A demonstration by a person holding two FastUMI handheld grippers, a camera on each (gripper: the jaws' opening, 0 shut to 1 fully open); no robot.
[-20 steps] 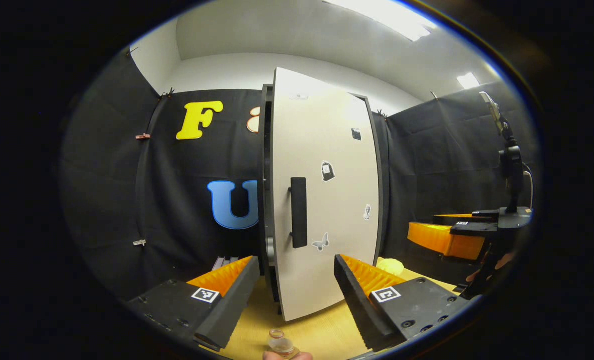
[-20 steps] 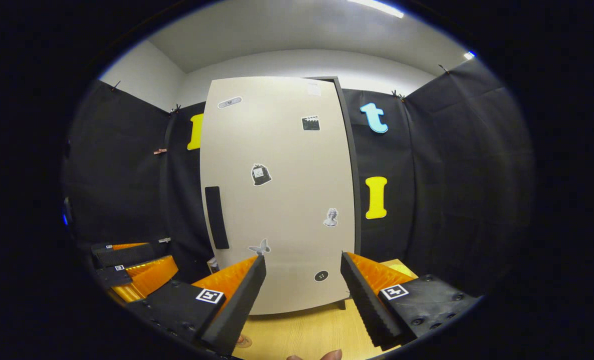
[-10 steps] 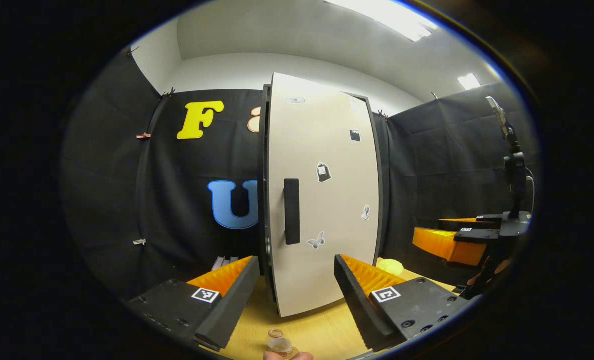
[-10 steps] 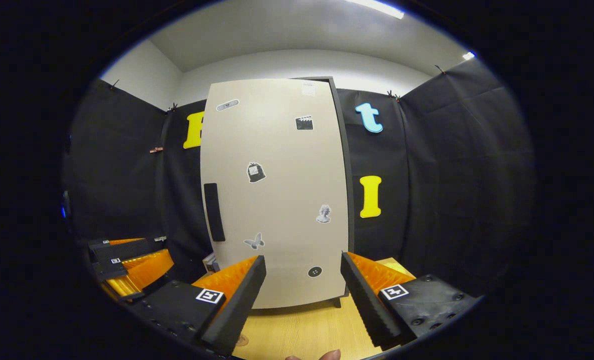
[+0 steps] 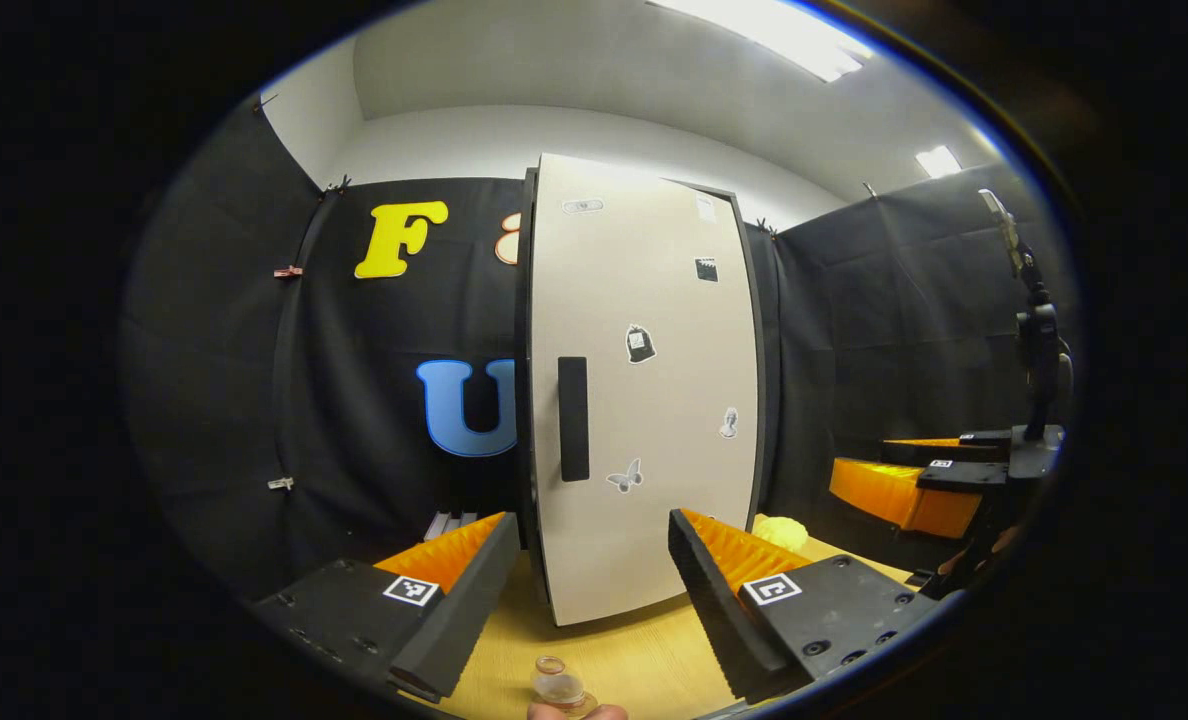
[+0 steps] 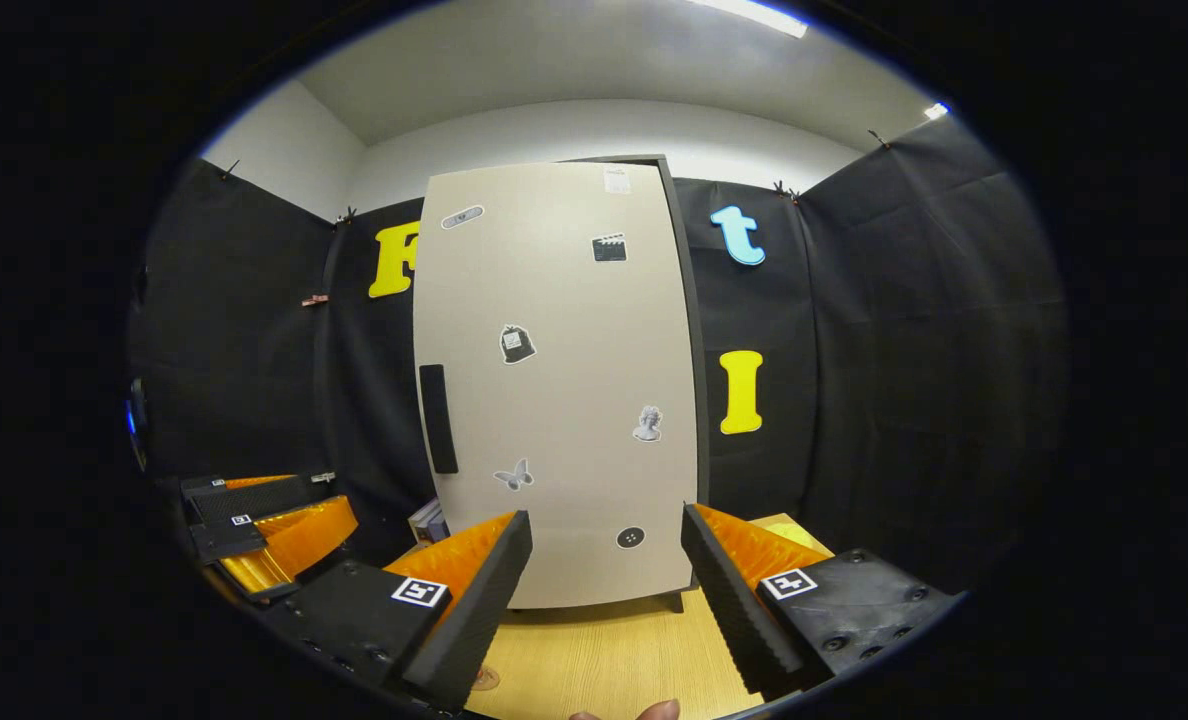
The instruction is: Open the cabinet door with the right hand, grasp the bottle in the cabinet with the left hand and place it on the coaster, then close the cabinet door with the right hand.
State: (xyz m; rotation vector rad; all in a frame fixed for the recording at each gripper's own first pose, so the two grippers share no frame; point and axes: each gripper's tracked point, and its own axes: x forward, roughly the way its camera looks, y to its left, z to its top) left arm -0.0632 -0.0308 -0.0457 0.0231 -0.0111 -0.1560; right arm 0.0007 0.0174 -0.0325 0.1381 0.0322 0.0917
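Observation:
A tall cabinet with a pale door carrying stickers stands on the wooden table. The door lies nearly flush against the cabinet's dark frame, its black handle near the left edge. A small clear bottle stands upright on the table at the bottom edge of the left gripper view, below and behind my left gripper, which is open and empty. My right gripper is open too, a short way in front of the door, touching nothing. The right gripper also shows far right in the left gripper view.
A pale yellow object lies on the table right of the cabinet. The left gripper sits low at the left in the right gripper view. A person's fingertip shows beside the bottle. Black cloth walls close in the booth.
The door has swung from ajar to nearly flush with the cabinet. My right gripper has drawn back a little from it. The bottle and left gripper stayed put.

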